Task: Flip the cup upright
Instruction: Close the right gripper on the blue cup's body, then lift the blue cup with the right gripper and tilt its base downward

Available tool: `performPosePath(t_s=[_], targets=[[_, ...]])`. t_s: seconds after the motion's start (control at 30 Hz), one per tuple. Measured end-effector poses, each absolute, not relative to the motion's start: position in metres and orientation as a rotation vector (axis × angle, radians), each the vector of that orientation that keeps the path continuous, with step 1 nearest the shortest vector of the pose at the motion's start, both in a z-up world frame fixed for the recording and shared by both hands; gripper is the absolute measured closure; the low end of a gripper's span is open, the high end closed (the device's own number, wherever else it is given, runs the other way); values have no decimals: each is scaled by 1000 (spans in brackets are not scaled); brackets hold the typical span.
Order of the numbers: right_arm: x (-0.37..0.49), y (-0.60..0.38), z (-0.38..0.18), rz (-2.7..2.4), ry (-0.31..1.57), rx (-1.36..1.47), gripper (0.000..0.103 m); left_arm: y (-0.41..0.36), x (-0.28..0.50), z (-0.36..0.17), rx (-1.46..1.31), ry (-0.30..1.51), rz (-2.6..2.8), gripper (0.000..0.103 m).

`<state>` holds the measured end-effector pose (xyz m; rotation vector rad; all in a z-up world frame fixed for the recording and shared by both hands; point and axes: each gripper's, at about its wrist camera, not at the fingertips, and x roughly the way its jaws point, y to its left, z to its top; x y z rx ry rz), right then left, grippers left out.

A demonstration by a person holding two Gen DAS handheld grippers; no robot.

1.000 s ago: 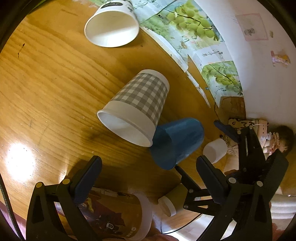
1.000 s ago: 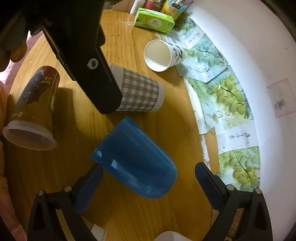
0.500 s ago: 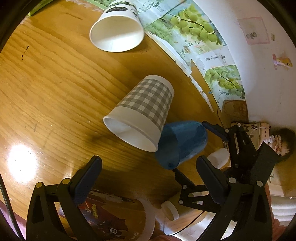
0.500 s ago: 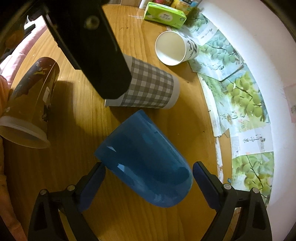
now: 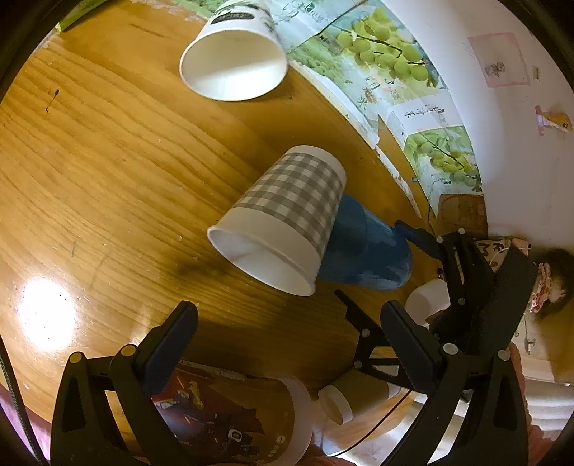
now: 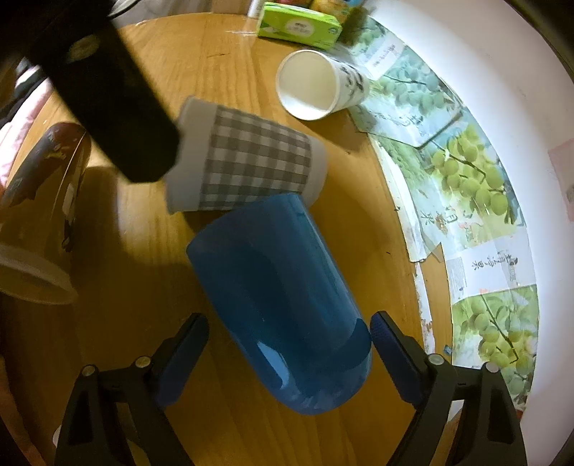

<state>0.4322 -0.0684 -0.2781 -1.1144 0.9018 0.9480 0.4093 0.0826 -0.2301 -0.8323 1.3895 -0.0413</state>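
Observation:
A blue plastic cup (image 6: 283, 297) lies on its side on the wooden table (image 6: 222, 64), its closed bottom toward my right gripper (image 6: 288, 335). That gripper is open, its fingers on either side of the cup's bottom end. The right finger (image 6: 385, 331) is at the cup's wall. A grey checked paper cup (image 5: 287, 218) lies on its side beyond my open, empty left gripper (image 5: 287, 322) and touches the blue cup (image 5: 366, 251). The right gripper also shows in the left wrist view (image 5: 376, 265).
A white paper cup (image 5: 233, 61) lies on its side at the back by grape-print papers (image 5: 376, 68). A brown printed cup (image 5: 229, 419) and a small brown cup (image 5: 351, 398) lie near me. A green tissue pack (image 6: 297, 28) stands far back.
My right gripper has moved forward so its fingers now flank the blue cup's bottom end. My left gripper has moved closer to the checked cup.

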Motion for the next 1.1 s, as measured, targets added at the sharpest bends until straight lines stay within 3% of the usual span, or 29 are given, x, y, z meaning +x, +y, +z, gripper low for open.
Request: performPosePath(t_s=[0.1,0.2,0.8,1.1], targets=[[444,-69,-279,954,942,-1068,23,76,412,-227,-810,1387,-85,2],[454,-70,-285,936,993,-1049,40,72,412,-226,-801,1391,-107,2],[473,-69,-272,759,1201,-725,40,74,403,-212,-783,1351,-186,2],[447,-85,-243,663,1198,-532,41,63,390,-199,-766,1343,-261,2]])
